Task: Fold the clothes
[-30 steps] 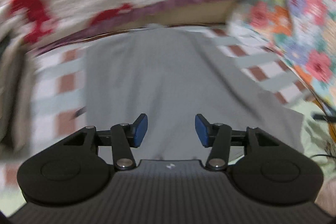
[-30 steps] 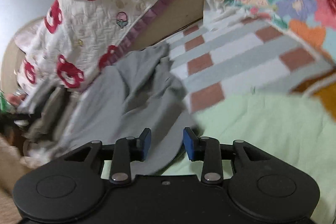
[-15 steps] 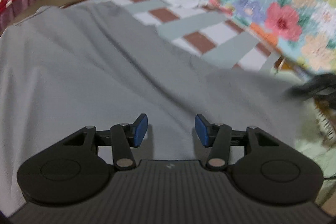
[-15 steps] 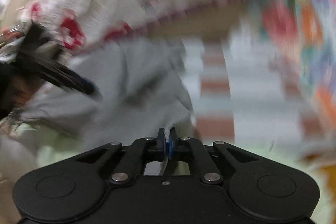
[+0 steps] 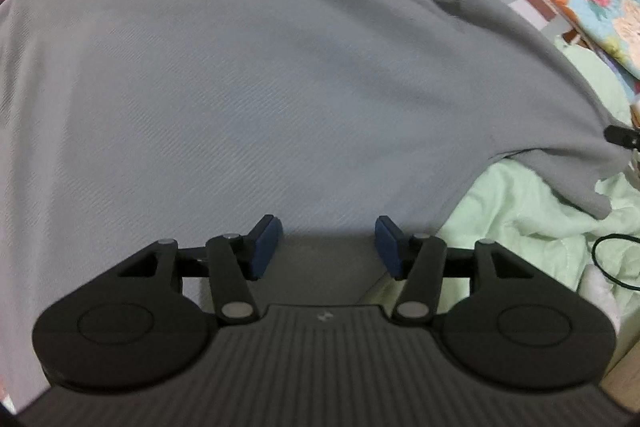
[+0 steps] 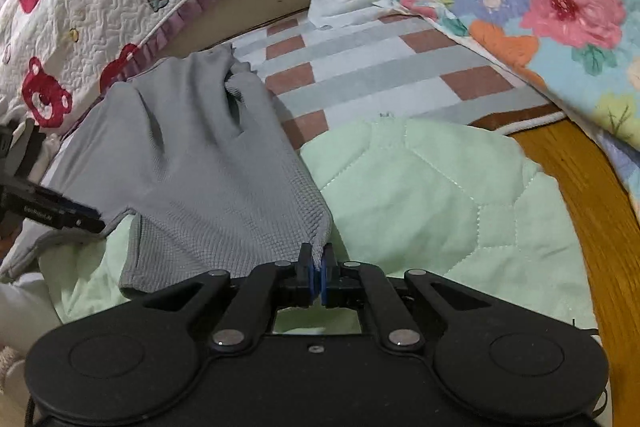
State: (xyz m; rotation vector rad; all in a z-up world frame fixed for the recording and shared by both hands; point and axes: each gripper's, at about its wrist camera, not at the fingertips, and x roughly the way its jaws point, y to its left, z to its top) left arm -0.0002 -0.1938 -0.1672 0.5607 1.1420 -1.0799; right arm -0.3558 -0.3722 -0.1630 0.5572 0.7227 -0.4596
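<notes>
Right tongs (image 6: 316, 273), apart a second ago, now clamped on near corner of grey knit garment (image 6: 192, 155). Left tongs (image 5: 326, 247) have dropped close over same garment (image 5: 260, 75), jaws apart, nothing between pads, just widened slightly. Garment lies spread on pale green quilted pad (image 6: 420, 195), far edge reaching checked sheet (image 6: 372, 67). Judgement: one corner secured; left needs matching grip before fold lift.

Grey waffle-knit garment (image 6: 192, 155) spread rumpled across checked and pale-green bedding
</notes>
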